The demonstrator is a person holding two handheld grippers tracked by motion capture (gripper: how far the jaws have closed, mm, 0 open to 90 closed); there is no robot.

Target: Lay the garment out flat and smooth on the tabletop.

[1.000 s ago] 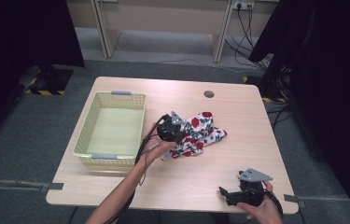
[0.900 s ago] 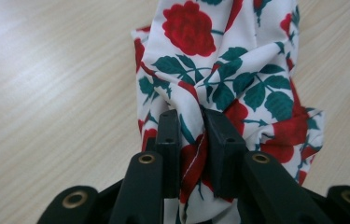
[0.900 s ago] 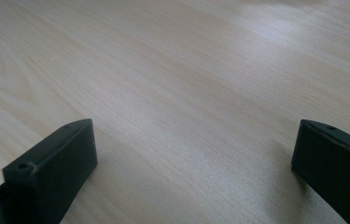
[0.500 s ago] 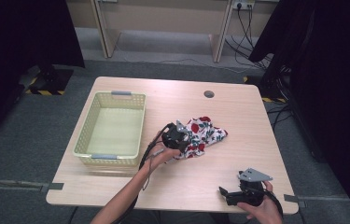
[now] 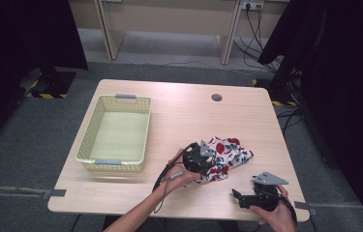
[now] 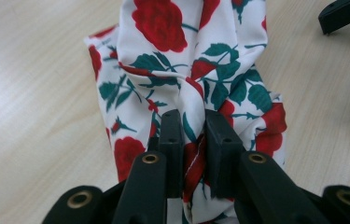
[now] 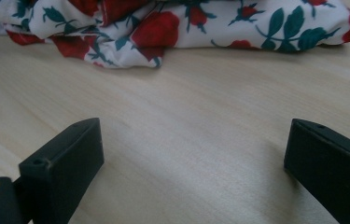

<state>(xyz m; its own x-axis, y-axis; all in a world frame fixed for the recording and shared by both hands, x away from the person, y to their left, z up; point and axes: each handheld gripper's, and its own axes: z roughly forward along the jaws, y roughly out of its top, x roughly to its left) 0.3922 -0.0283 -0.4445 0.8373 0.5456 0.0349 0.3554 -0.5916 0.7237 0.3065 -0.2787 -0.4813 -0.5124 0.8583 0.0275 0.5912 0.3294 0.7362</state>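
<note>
- High view: the left gripper (image 5: pixel 207 159) pinches the rose-print cloth (image 5: pixel 230 153), which lies on the table (image 5: pixel 184 116) right of the empty yellow basket (image 5: pixel 115 133); the right gripper (image 5: pixel 239 195) sits near the front edge.
- Left gripper view: the pads (image 6: pixel 170 135) squeeze a cloth fold; no writing can be read.
- Right gripper view: the jaws stand wide apart, having just narrowed slightly, with bare table between them and the cloth (image 7: pixel 177 23) beyond.

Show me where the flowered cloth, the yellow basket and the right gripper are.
flowered cloth (image 5: pixel 232 152): high view, on its bare middle, right of the left gripper.
yellow basket (image 5: pixel 115 166): high view, on its near wall.
right gripper (image 7: pixel 193 168): right gripper view, midway between its two jaw tips.
</note>
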